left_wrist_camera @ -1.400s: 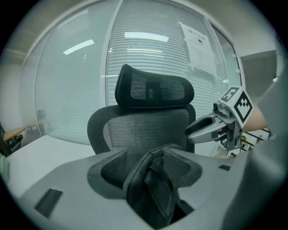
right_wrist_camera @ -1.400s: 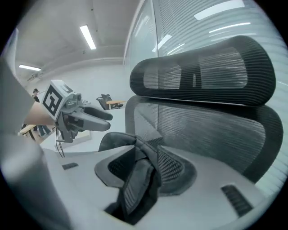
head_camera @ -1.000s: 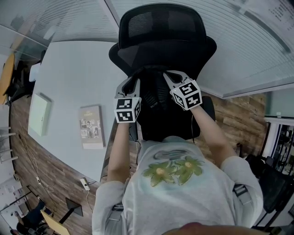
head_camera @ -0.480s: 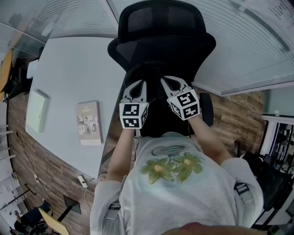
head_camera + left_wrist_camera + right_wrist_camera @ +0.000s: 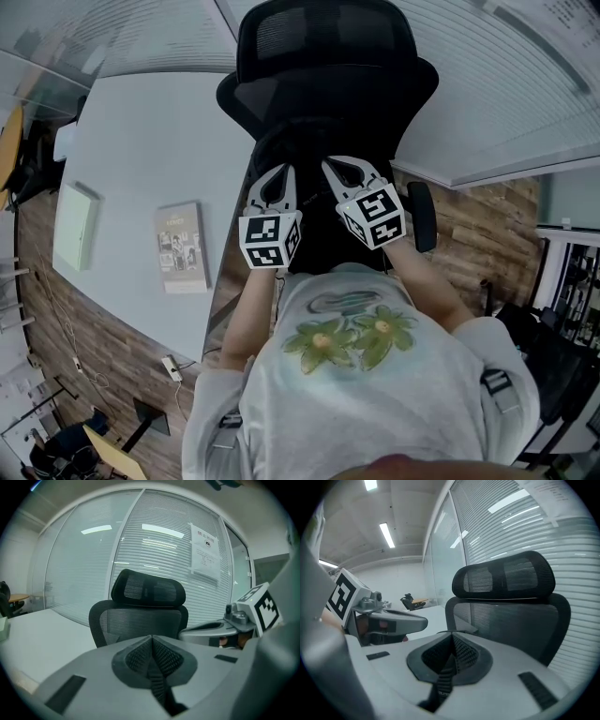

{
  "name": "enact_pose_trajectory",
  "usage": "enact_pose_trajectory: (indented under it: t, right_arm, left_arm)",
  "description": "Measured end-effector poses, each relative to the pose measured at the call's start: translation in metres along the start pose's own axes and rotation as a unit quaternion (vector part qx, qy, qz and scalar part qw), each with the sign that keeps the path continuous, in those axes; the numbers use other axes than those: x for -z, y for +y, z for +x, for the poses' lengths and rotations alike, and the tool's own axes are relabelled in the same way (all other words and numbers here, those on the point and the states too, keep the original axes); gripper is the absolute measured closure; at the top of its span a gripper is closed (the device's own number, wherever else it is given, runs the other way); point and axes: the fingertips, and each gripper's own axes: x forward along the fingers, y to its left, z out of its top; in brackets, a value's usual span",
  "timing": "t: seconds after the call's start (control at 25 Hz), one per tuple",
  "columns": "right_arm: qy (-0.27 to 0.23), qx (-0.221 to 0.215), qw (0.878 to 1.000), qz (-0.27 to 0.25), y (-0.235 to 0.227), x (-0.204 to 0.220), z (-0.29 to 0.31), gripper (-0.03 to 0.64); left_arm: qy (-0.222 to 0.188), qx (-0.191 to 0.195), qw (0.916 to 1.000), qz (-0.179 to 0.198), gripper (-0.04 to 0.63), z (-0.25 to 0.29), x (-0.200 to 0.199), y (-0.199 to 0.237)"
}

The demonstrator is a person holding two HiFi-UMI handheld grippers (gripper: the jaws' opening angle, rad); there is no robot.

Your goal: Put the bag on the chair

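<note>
A black mesh office chair stands in front of me with its headrest at the top of the head view. Over its seat lies the black bag, whose outline is hard to tell from the dark seat. My left gripper is shut on a black webbing strap of the bag, pinched between its pads. My right gripper is shut on another black strap. Both grippers sit side by side, pointing at the chair's backrest.
A white table lies left of the chair, carrying a book and a pale flat box. The chair's armrest sticks out at the right. A glass wall with blinds stands behind the chair, over wood flooring.
Both grippers have drawn back from the chair's backrest toward my body. The left gripper has moved right, closer to the right one.
</note>
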Motion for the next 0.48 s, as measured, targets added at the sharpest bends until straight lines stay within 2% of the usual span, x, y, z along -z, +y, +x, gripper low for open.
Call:
enact_pose_trajectory:
  t: [0.28,0.48]
  right_arm:
    - [-0.012,-0.004,1.000,-0.003,0.010,-0.007,-0.004,0.611]
    - [-0.020,-0.002,0.999,-0.025,0.014,-0.010,-0.007,0.611]
  left_arm:
    - [-0.005,0.006,0.9999,0.011,0.580,-0.005,-0.003,-0.008]
    - [-0.002,0.017,0.9997,0.016,0.580,-0.007,-0.004,-0.014]
